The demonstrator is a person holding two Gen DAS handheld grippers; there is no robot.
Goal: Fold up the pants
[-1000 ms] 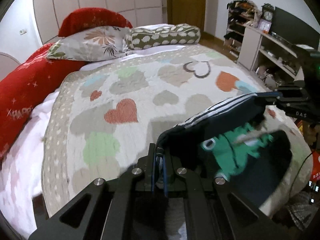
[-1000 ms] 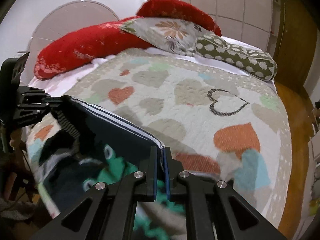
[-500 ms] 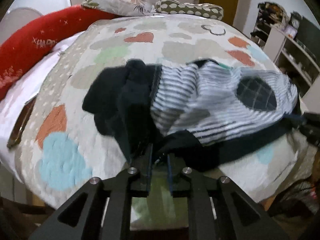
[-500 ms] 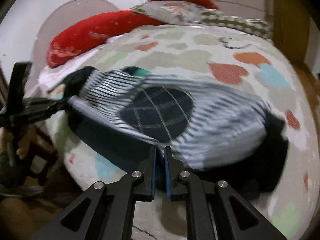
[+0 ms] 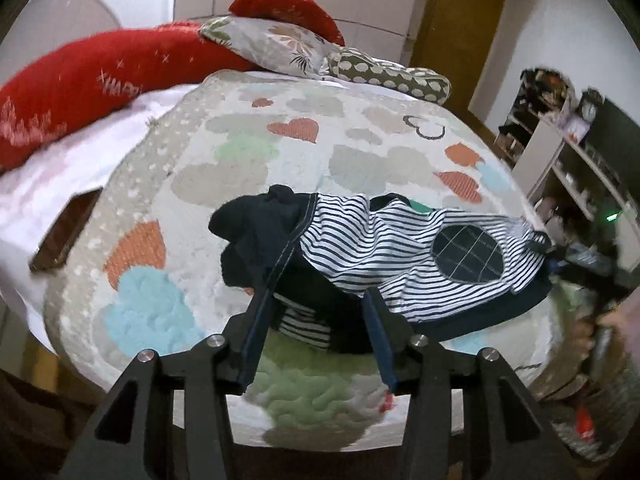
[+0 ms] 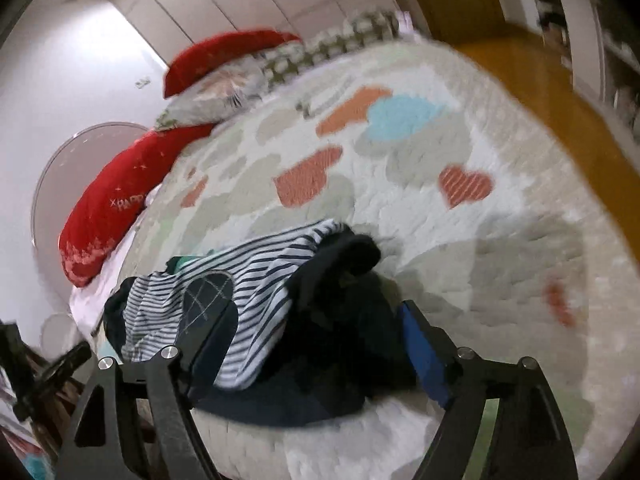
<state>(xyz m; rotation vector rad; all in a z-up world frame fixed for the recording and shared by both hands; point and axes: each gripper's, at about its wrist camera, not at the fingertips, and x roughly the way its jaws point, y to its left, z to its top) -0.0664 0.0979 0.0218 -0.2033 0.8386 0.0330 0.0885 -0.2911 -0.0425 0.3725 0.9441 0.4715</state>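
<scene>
One bed (image 5: 360,168) under a heart-print quilt carries one crumpled pair of striped, navy-lined pants (image 5: 392,256) near its foot edge, with four pillows at the head. Both left tongs (image 5: 316,312) and right tongs (image 6: 316,320) hover spread wide over the pants, gripping nothing.

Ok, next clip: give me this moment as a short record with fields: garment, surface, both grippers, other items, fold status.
garment: pants, dark with a striped lining and a dark patch, lying bunched
surface: heart-print quilt on a bed, near its foot edge
left gripper: open, fingers either side of the pants' near edge, holding nothing
right gripper: open, fingers straddling the pants
other items: red pillow, floral pillow, spotted pillow, flat brown object at the quilt's left edge
fold status: no neat fold yet
</scene>
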